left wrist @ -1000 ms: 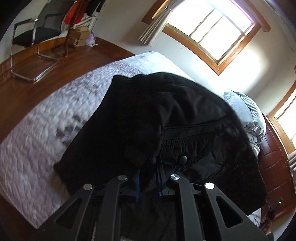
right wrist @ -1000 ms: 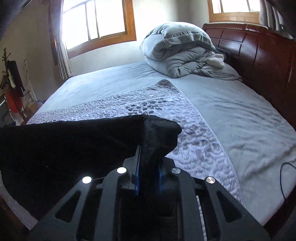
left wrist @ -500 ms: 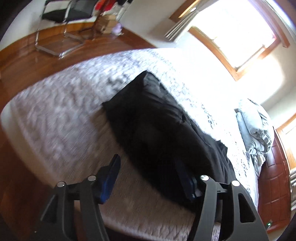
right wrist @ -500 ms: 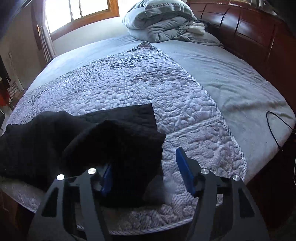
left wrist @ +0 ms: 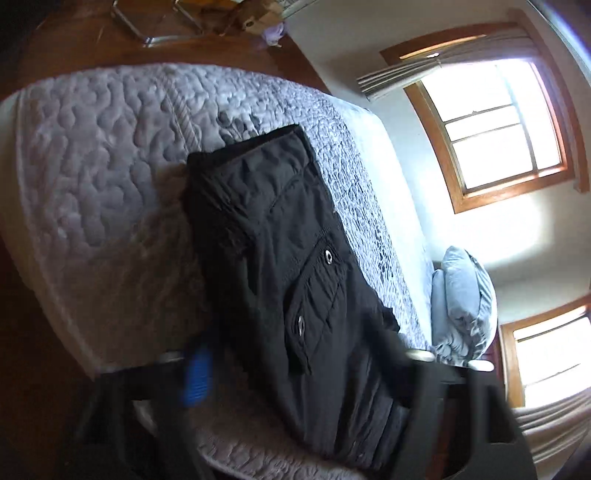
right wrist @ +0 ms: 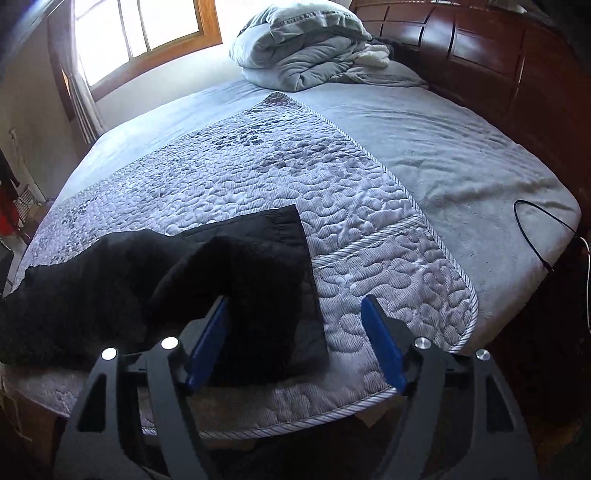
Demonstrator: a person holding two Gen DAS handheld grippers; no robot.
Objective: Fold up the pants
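The black pants (left wrist: 288, 280) lie folded in a long bundle on the quilted grey bed cover (left wrist: 96, 177), pocket snaps facing up. My left gripper (left wrist: 306, 373) is open and blurred, its jaws either side of the near end of the pants, holding nothing. In the right wrist view the pants (right wrist: 221, 280) lie near the bed's front edge, one end lumpy. My right gripper (right wrist: 295, 332) is open just above the cover (right wrist: 332, 192), its left fingertip (right wrist: 216, 325) beside the pants' folded edge.
A bundled grey duvet (right wrist: 303, 48) sits at the head of the bed by the dark wooden headboard (right wrist: 498, 55). A black cable (right wrist: 532, 229) lies at the bed's right edge. A chair base (left wrist: 155, 22) and boxes stand on the wooden floor beyond the bed.
Both grippers were shut on the pants a second ago, then opened and let them drop onto the bed. The left gripper has since swung and drawn back; the right one has backed off slightly.
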